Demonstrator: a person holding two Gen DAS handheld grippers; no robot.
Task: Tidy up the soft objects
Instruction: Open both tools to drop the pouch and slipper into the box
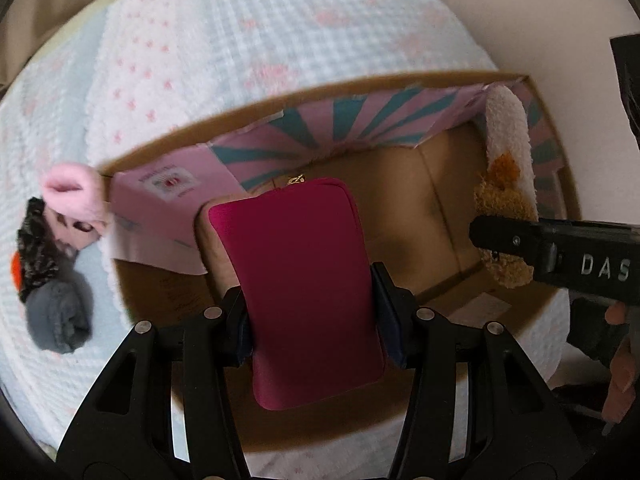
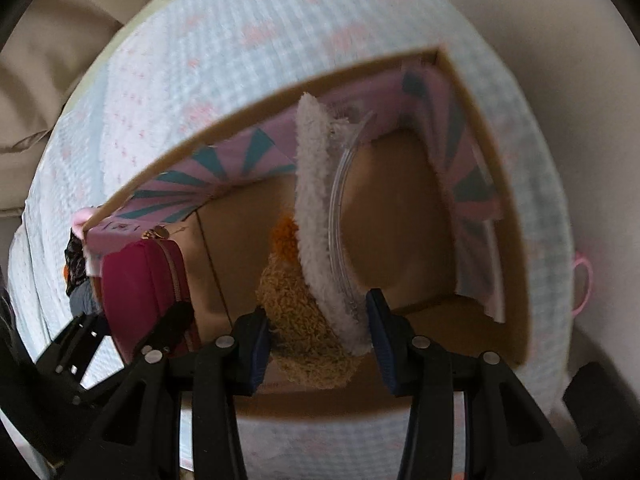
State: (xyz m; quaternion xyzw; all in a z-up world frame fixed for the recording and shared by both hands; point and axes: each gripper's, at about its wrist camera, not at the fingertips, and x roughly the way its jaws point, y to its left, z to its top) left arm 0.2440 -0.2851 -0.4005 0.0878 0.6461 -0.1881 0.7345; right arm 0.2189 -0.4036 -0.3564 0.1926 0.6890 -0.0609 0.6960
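My left gripper (image 1: 312, 312) is shut on a magenta zip pouch (image 1: 304, 280) and holds it over the open cardboard box (image 1: 280, 100) on the bed. The pouch also shows in the right wrist view (image 2: 140, 288). My right gripper (image 2: 316, 344) is shut on a fluffy white and tan plush item (image 2: 316, 240) with an orange patch and a clear plastic rim, held over the box's right half. That plush also shows in the left wrist view (image 1: 506, 184), with the right gripper's body beside it.
The box has pink and teal striped inner flaps (image 1: 360, 120). On the blue and white checked bedspread (image 1: 240, 20), left of the box, lie a pink soft item (image 1: 72, 196), a dark furry item (image 1: 34, 248) and a grey cloth (image 1: 60, 316).
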